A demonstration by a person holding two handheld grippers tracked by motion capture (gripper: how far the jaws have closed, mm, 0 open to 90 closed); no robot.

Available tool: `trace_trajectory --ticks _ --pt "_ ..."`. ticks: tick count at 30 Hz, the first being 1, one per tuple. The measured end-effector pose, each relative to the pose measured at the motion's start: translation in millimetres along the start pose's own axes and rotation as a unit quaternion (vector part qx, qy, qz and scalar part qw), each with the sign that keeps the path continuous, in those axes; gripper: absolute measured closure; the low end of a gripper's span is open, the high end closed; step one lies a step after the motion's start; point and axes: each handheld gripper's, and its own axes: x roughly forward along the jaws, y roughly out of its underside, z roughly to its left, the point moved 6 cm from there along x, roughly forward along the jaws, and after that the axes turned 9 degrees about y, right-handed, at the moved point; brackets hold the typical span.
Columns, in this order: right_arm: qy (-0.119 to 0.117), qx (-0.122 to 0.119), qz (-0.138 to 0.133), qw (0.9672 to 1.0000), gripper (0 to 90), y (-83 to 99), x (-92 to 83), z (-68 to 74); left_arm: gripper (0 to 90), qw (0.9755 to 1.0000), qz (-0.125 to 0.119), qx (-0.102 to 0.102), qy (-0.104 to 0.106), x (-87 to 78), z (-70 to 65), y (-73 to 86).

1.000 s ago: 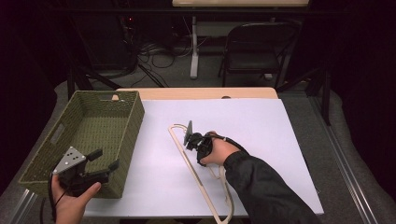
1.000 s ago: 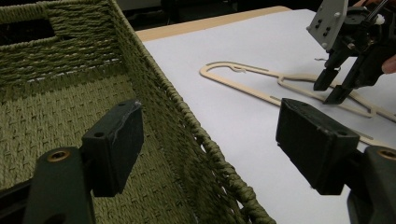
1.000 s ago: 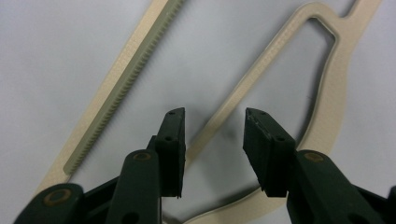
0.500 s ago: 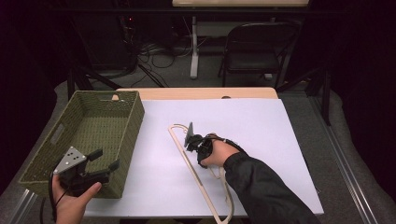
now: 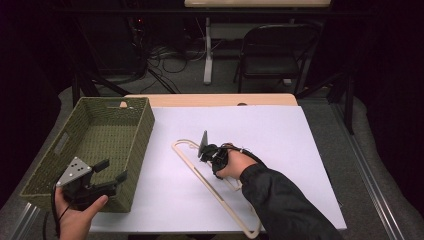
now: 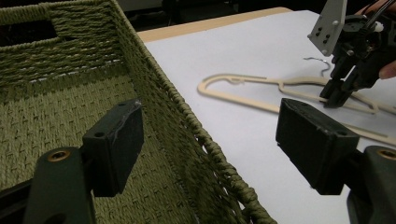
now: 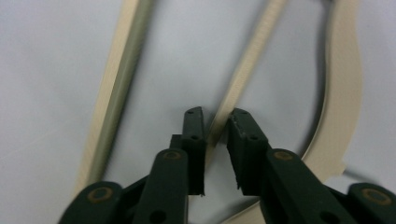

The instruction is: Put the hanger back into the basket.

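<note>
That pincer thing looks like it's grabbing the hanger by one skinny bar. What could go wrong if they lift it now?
The right gripper pinches only a thin inner bar of the hanger, near one end, so the long hanger could swing, twist or slip out when lifted. If it is headed for the basket, it looks long beside it and might catch on the rim. The left gripper, open, straddles that basket wall and could nudge it.
</note>
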Motion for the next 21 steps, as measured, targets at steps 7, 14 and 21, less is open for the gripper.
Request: trace_trajectory --ticks 7,14,21 --pt "0.002 -0.014 -0.002 0.9999 85.5 3.2 -0.6 0.9 23.7 1.0000 0.000 0.000 0.000 0.2 -0.4 -0.2" --pt "-0.005 -0.015 -0.006 0.9999 85.4 4.2 -1.2 0.6 23.7 1.0000 -0.001 0.000 0.000 0.1 -0.7 -0.5" --pt "-0.007 -0.019 -0.006 0.9998 85.4 4.9 -1.5 0.8 23.7 1.0000 -0.002 0.001 0.000 0.0 -1.1 -0.9"
